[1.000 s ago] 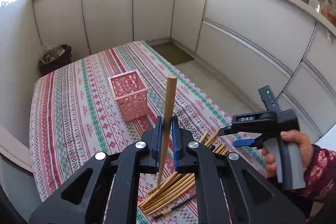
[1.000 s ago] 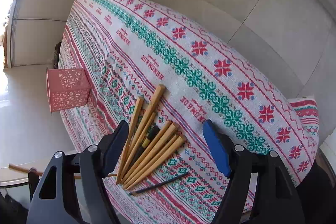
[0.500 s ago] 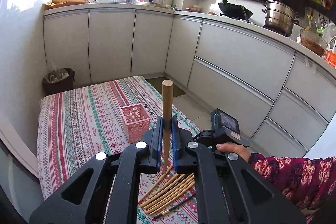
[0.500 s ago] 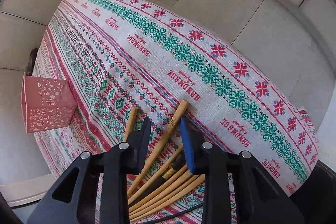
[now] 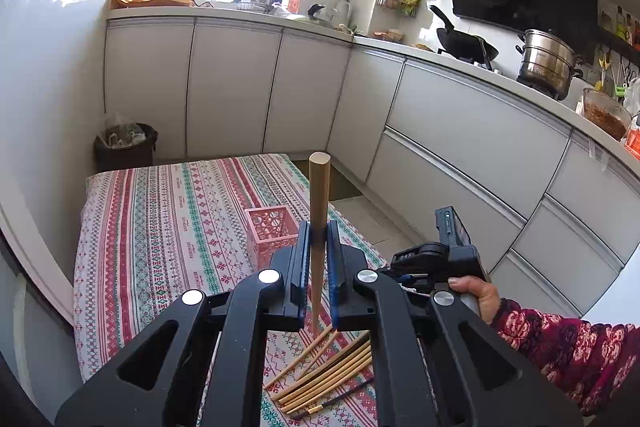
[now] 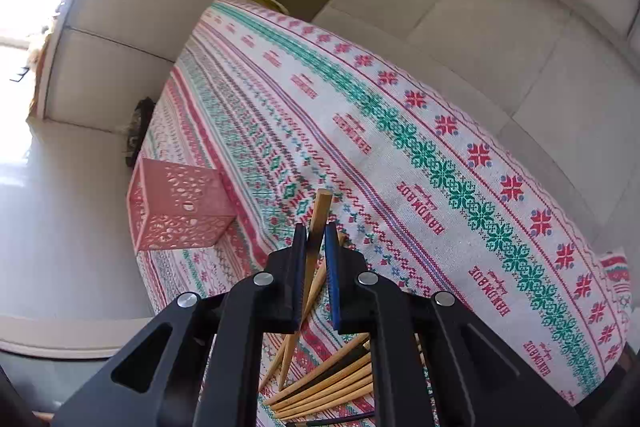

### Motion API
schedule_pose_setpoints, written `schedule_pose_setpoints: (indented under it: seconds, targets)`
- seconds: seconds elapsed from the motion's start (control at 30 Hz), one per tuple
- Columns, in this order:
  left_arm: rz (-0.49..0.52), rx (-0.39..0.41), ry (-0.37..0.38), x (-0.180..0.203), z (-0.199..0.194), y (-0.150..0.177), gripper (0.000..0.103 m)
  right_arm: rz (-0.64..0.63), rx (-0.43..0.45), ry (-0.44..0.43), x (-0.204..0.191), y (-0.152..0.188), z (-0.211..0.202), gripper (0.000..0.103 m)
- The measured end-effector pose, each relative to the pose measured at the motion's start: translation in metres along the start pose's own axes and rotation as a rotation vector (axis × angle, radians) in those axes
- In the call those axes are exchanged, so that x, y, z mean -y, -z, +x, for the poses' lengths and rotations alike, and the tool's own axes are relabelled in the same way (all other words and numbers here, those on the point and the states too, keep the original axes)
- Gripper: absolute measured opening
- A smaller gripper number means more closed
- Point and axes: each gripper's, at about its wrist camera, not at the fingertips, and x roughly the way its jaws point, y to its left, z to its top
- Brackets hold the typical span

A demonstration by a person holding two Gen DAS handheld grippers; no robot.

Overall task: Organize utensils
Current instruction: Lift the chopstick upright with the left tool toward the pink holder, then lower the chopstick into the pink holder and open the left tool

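My left gripper [image 5: 318, 233] is shut on a wooden chopstick [image 5: 319, 187] and holds it upright above the table. The pink perforated holder [image 5: 270, 233] stands on the patterned tablecloth [image 5: 160, 227] just beyond the left gripper. My right gripper [image 6: 316, 239] is shut on another wooden chopstick [image 6: 320, 211], lifted off the pile. The right gripper's body also shows in the left wrist view [image 5: 436, 255], held by a hand. A pile of several wooden chopsticks [image 5: 328, 375] with a thin dark one lies on the cloth below both grippers. The holder shows in the right wrist view [image 6: 176, 207] to the left.
White kitchen cabinets [image 5: 460, 131] run along the back and right. A wok [image 5: 466, 45] and steel pot [image 5: 548, 63] sit on the counter. A dark bin [image 5: 126, 145] stands beyond the table's far left corner. The tablecloth's right edge [image 6: 560, 219] drops to the floor.
My right gripper has come down on the pile, shut on one chopstick and lifted it. My left gripper has risen and tilted up with its chopstick still held.
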Motion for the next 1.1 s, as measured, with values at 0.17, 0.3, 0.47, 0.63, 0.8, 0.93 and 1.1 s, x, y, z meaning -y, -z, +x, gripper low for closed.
schedule_pose_setpoints:
  seconds: [0.17,0.3,0.47,0.63,0.8,0.93,1.1]
  targets:
    - [-0.042,0.038,-0.030,-0.002,-0.008,-0.004,0.007,-0.213,0.140,-0.082,-0.033,0.030,-0.051,0.009]
    - [-0.063,0.052,-0.054,-0.001,-0.011,-0.009,0.007,-0.314,0.213,-0.129,-0.053,0.049,-0.088,0.008]
    - [-0.084,0.069,-0.074,0.002,-0.011,-0.014,0.007,-0.419,0.300,-0.144,-0.077,0.063,-0.126,0.008]
    - [-0.096,0.092,-0.087,0.006,-0.009,-0.026,0.007,-0.433,0.326,-0.170,-0.091,0.060,-0.158,0.008]
    - [-0.107,0.127,-0.114,0.005,0.004,-0.046,0.007,-0.459,0.394,-0.200,-0.115,0.038,-0.186,0.008]
    - [-0.109,0.149,-0.153,-0.001,0.025,-0.068,0.007,-0.477,0.449,-0.225,-0.138,0.019,-0.200,0.008]
    - [-0.109,0.150,-0.194,-0.012,0.062,-0.089,0.007,-0.471,0.487,-0.245,-0.161,-0.010,-0.194,0.008]
